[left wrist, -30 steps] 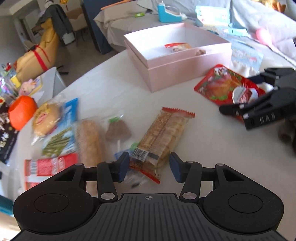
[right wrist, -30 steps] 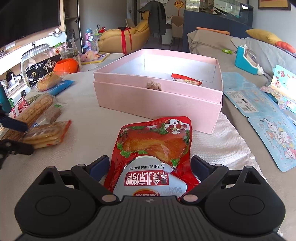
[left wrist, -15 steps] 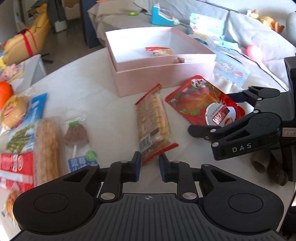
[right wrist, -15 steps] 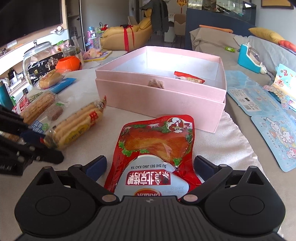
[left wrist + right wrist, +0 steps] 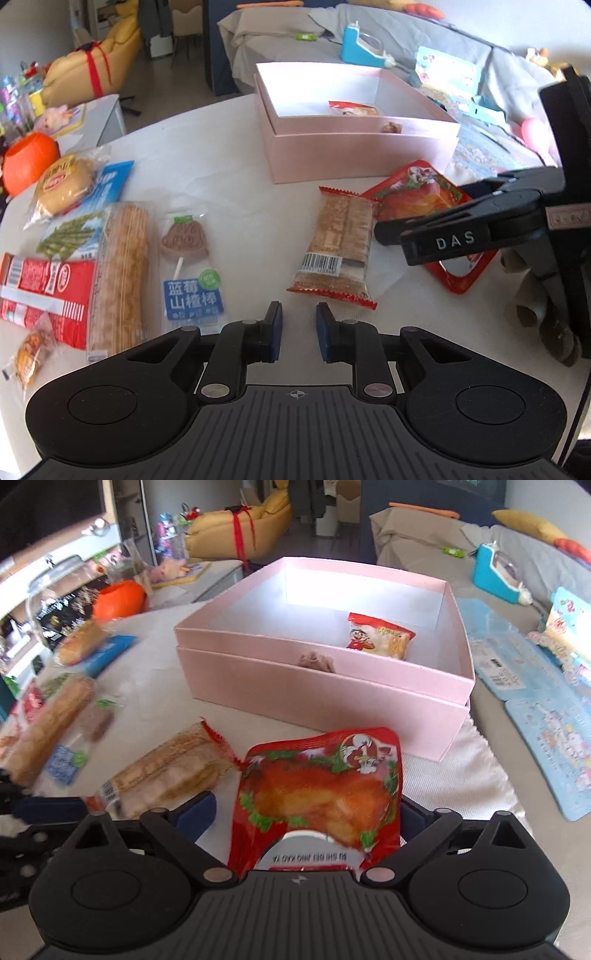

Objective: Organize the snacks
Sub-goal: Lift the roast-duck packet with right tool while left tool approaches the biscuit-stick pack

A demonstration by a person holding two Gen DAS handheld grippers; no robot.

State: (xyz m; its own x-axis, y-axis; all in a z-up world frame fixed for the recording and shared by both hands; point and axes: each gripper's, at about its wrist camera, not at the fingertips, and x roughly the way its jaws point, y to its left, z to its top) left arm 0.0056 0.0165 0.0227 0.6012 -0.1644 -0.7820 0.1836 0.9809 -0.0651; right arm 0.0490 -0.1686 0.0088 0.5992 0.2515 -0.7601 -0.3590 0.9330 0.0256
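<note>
An orange pumpkin-shaped container (image 5: 29, 162) sits at the far left edge of the white table (image 5: 207, 162), and a glass jar with a lid (image 5: 55, 602) stands on the shelf beyond it. A yellow plush figure tied with a red ribbon (image 5: 236, 524) lies in the background. On the grey sofa (image 5: 424, 40) behind the table rest a blue-and-white device (image 5: 360, 48), a small green object (image 5: 306, 36) and blue illustrated cards (image 5: 550, 701).

Pale pink box (image 5: 332, 698); red pouch (image 5: 321, 794) with orange meat print (green leaf trim); cracker pack (image 5: 340, 240), red zigzag edges; blue-labelled lollipop (image 5: 190, 273), lower left.
</note>
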